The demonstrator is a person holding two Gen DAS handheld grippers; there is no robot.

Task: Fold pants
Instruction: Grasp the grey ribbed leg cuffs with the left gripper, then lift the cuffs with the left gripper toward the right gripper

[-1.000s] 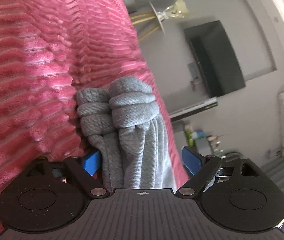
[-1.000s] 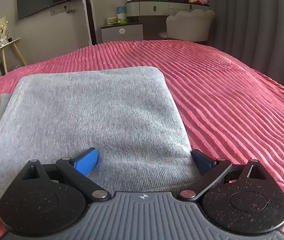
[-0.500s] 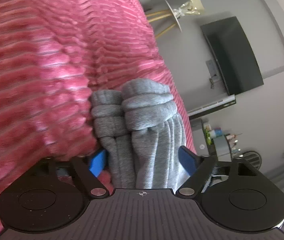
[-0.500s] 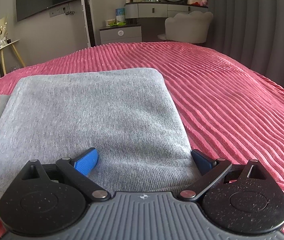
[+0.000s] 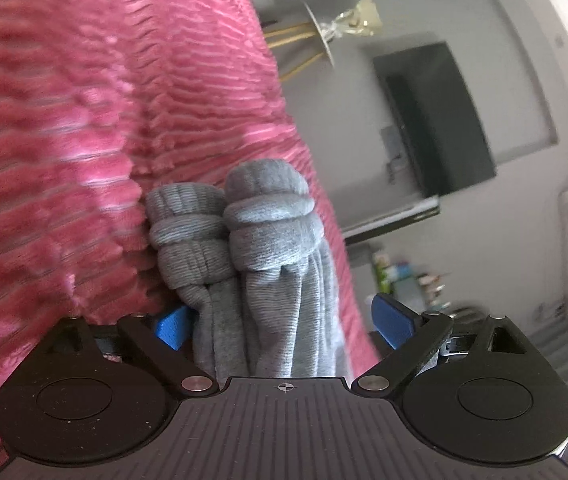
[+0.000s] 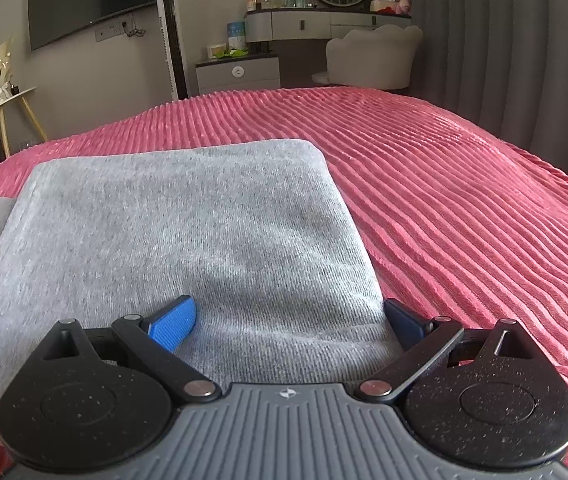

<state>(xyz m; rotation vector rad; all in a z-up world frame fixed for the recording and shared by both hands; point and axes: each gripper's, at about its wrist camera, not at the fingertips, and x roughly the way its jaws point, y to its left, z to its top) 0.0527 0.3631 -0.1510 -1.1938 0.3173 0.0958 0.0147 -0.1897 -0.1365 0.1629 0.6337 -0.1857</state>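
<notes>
Grey knit sweatpants lay across our pink ribbed bedspread, their broad upper part spread flat ahead of our right gripper, whose jaws stood released and straddled the near hem, probably to pin it. Our left gripper was also unclenched, the bunched leg cuffs hanging loose between its blue pads, seemingly gathered for carrying over. Bare bedspread stretched wide to the right of the pants' straight side edge, leaving ample room for the fold.
</notes>
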